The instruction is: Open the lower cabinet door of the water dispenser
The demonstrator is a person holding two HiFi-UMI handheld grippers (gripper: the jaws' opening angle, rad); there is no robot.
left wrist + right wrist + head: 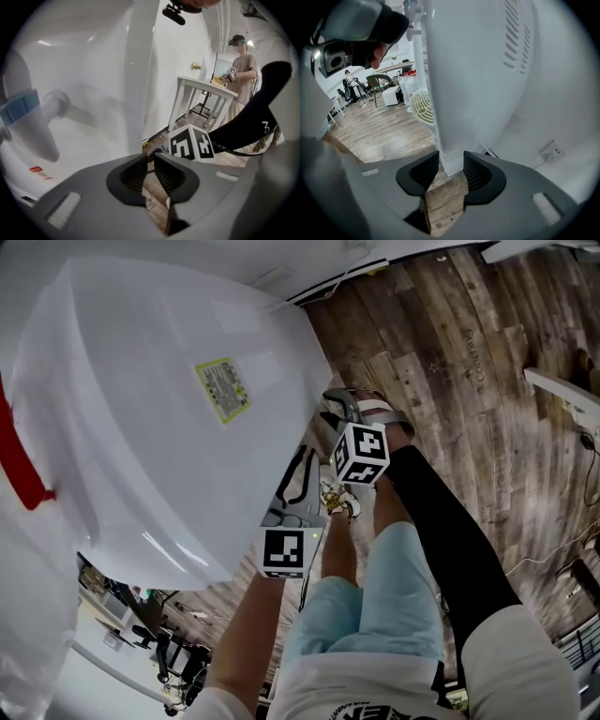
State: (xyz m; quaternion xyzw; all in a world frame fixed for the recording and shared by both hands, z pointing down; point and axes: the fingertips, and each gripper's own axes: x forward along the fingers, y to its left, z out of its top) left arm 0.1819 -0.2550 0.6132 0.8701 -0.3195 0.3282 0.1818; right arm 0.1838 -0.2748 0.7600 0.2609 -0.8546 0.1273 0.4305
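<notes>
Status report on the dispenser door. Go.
Left gripper jaws barely apart, empty. Right gripper wide open, empty, water dispenser corner just ahead. Lower door untouched, not clearly in view. Nothing seen between grippers and dispenser.

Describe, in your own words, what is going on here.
A person stands close beside a white water dispenser, holding a gripper in each hand, both angled down toward the wooden floor. The left gripper has its fingers slightly apart, and the right gripper has its fingers wider apart, near the dispenser's corner. Neither holds anything. The lower cabinet door isn't clearly in view, and nothing grips it yet.
</notes>
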